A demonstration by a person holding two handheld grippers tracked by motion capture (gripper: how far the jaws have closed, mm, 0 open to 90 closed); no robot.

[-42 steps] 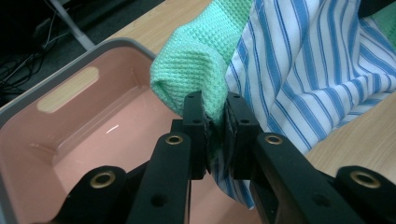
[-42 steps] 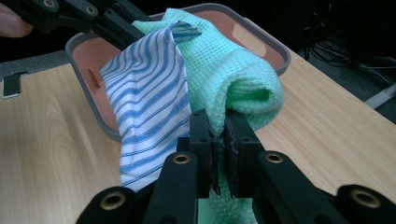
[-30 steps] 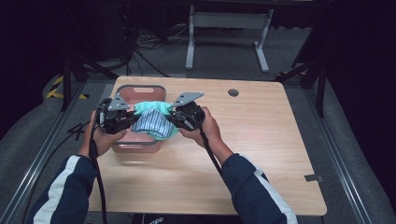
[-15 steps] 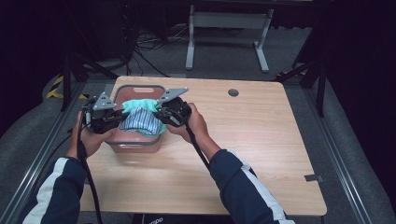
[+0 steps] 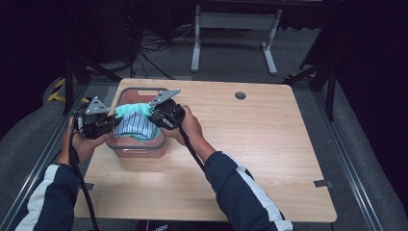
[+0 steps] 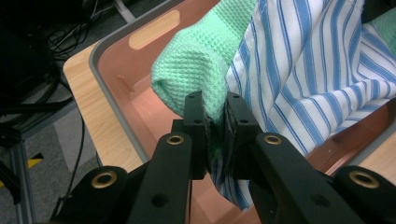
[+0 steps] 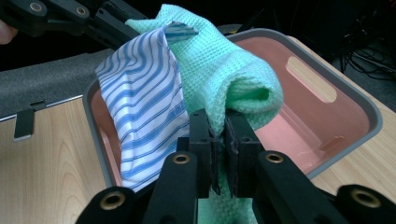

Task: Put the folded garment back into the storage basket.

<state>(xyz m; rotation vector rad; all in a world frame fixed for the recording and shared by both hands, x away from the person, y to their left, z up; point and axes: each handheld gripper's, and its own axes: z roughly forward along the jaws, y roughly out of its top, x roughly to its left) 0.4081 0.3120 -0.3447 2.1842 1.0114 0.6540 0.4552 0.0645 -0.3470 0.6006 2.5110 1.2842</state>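
Cloth (image 6: 205, 70) sits pinched at both ends: the left gripper (image 6: 215, 135) has its jaws pressed together on a fold of green waffle towel with the blue-striped fabric (image 6: 317, 70) caught alongside, and the right gripper (image 7: 219, 140) clamps the opposite end of the same bundle the same way. Held like this, the bundle hangs between the two grippers as a short sling, probably so that it stays folded and does not drag on the rim on its way down.

Just beyond and below each set of jaws lies the pink tub (image 6: 121, 84) with its grey rim and a slot handle in the far wall. The bundle hangs over the tub's open mouth, its lower edge dipping inside, though whether it touches the floor of the tub I cannot tell. In the high view the left gripper (image 5: 108, 126) is just outside one long side of the tub (image 5: 137, 150) and the right gripper (image 5: 156, 118) at the other, with the cloth (image 5: 135, 122) spanning them.

Farther out, the tub stands on a pale wooden table (image 5: 250, 154) with a round cable port (image 5: 240, 95). Past the table come dark grey carpet, loose cables, and a white metal stand (image 5: 231, 29).
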